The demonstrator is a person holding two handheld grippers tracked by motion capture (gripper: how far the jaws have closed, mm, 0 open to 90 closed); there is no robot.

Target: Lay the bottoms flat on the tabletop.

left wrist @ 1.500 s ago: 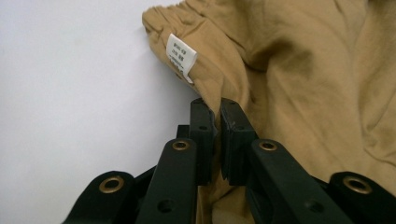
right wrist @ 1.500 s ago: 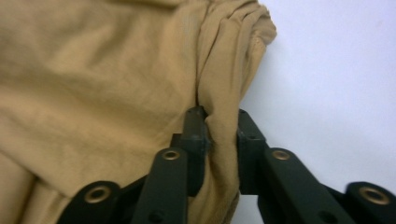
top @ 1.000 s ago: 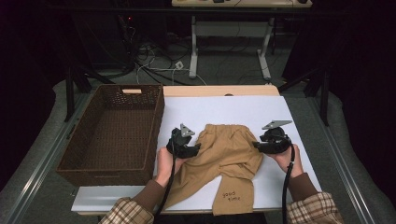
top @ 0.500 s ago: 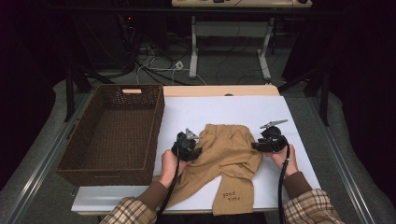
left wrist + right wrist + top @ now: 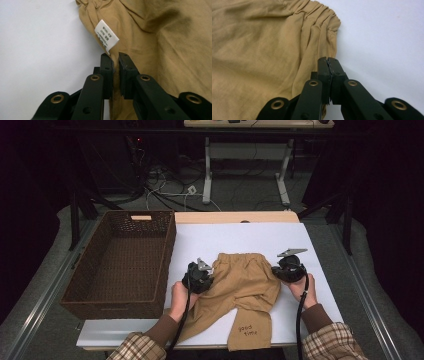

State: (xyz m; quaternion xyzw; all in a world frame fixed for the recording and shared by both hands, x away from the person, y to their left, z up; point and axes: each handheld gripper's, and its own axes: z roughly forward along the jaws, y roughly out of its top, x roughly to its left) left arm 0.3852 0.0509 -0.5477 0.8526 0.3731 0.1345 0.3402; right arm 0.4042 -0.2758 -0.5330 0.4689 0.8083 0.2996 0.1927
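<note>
Now we have a pair of tan shorts (image 5: 245, 282) lying flat on the white surface (image 5: 240, 237), waistband toward the far edge and legs running back toward us, one leg bearing small dark lettering near its hem. Our left gripper (image 5: 200, 276) sits at the shorts' left side, just below the waistband, and our right gripper (image 5: 289, 268) sits at the opposite side seam.

From the left gripper view, the left gripper (image 5: 115, 58) has just been closing its fingers (image 5: 107, 67), and the fabric edge now runs between them, pinched with barely a slit left. A white care label (image 5: 106, 36) (its print too small for us to read) sticks out of the seam just beyond the fingertips.

From the right gripper view, the right gripper (image 5: 329, 61) has likewise just been closing; its fingers (image 5: 323, 71) now meet nearly flush, clamped on the thin side edge of the shorts (image 5: 262, 50) just below the gathered elastic waistband (image 5: 317, 15). Bare white surface (image 5: 382, 37) lies to the other side of them.

A dark woven wicker basket (image 5: 120, 260) stands at the left of the white surface, touching its edge, well apart from the right gripper and near the left one. Our plaid sleeves come in from the bottom of the high view.
</note>
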